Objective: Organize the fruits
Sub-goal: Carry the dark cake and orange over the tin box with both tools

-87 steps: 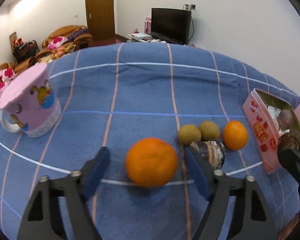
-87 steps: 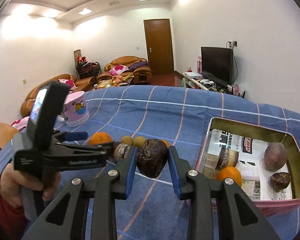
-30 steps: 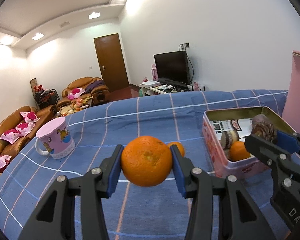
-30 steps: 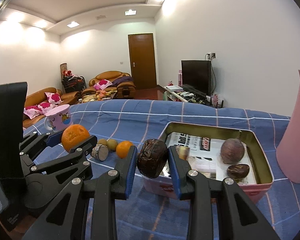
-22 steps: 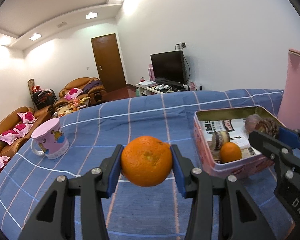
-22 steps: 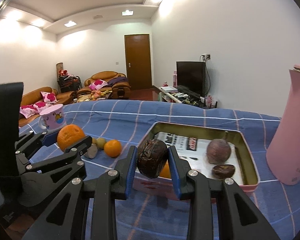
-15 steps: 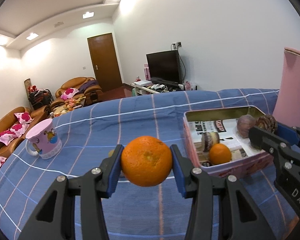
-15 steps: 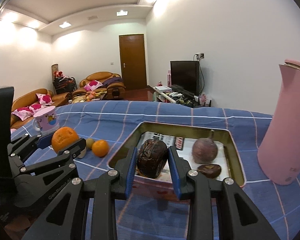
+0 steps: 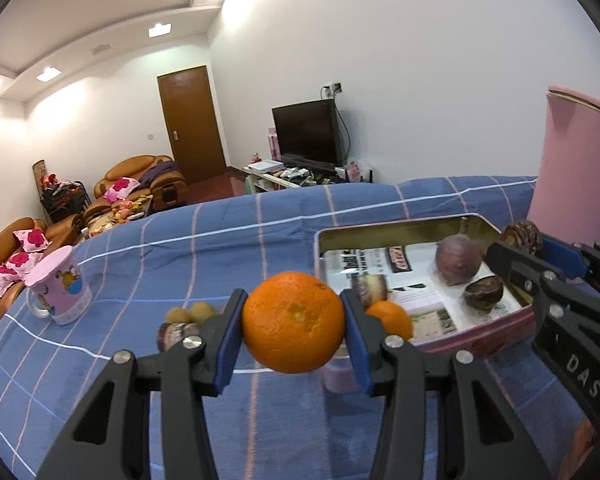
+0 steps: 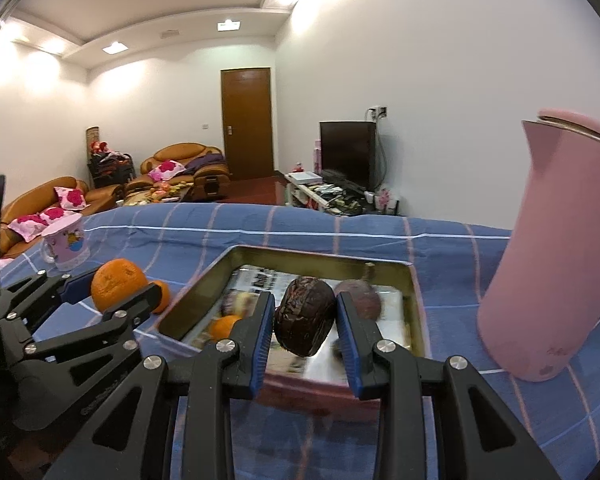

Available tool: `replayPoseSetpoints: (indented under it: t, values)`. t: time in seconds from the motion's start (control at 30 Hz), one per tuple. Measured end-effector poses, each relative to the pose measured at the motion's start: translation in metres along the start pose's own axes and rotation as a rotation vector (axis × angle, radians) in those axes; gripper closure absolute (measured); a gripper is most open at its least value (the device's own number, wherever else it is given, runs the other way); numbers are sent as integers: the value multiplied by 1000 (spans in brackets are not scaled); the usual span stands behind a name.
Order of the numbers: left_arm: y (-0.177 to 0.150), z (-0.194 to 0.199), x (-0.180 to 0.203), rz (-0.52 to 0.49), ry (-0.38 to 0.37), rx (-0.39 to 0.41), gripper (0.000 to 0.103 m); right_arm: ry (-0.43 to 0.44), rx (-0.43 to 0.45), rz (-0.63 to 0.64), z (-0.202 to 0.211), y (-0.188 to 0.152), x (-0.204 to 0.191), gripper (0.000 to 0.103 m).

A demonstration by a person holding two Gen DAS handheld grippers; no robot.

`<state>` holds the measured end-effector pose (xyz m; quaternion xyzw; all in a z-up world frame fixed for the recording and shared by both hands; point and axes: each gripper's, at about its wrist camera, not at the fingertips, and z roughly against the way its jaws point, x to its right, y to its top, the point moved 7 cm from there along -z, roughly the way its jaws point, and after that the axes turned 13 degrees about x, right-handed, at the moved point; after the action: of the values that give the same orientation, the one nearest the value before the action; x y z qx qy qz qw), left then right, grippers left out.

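My left gripper (image 9: 294, 332) is shut on a large orange (image 9: 294, 322), held above the blue cloth just left of the open pink tin (image 9: 396, 227). My right gripper (image 10: 305, 320) is shut on a dark wrinkled passion fruit (image 10: 304, 316), held over the tin's (image 10: 320, 257) near edge. Inside the tin lie a purple passion fruit (image 9: 458, 261), a dark one (image 9: 484, 293), a small orange (image 9: 390, 318) and a cut half (image 9: 370, 286). Two kiwis (image 9: 190, 312) and another cut half (image 9: 174, 334) rest on the cloth. The right wrist view shows the left gripper (image 10: 116, 286) with its orange (image 10: 118, 283) at the left.
A tall pink jug (image 10: 556, 248) stands right beside the tin. A pink mug (image 9: 58, 288) sits at the far left of the table. A second small orange (image 10: 162, 296) lies on the cloth left of the tin. Sofas, a door and a television are beyond the table.
Both grippers have carried their fruit to the right. The tin and jug have slid left and closer in both views; the passion fruit now hangs over the tin.
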<state>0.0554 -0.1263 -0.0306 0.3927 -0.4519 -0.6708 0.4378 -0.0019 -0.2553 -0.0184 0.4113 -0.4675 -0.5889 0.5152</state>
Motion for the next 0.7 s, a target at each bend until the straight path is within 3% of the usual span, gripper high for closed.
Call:
replayPoseSetpoints:
  t: [0.37,0.7]
  values:
    - [6,-25,35,37,-71,-38,55,-107,-4,-34,-18,4,42,70]
    - [6,-57,59,80,-110,-112,55,-58,-46,-49,-38,3,40,70]
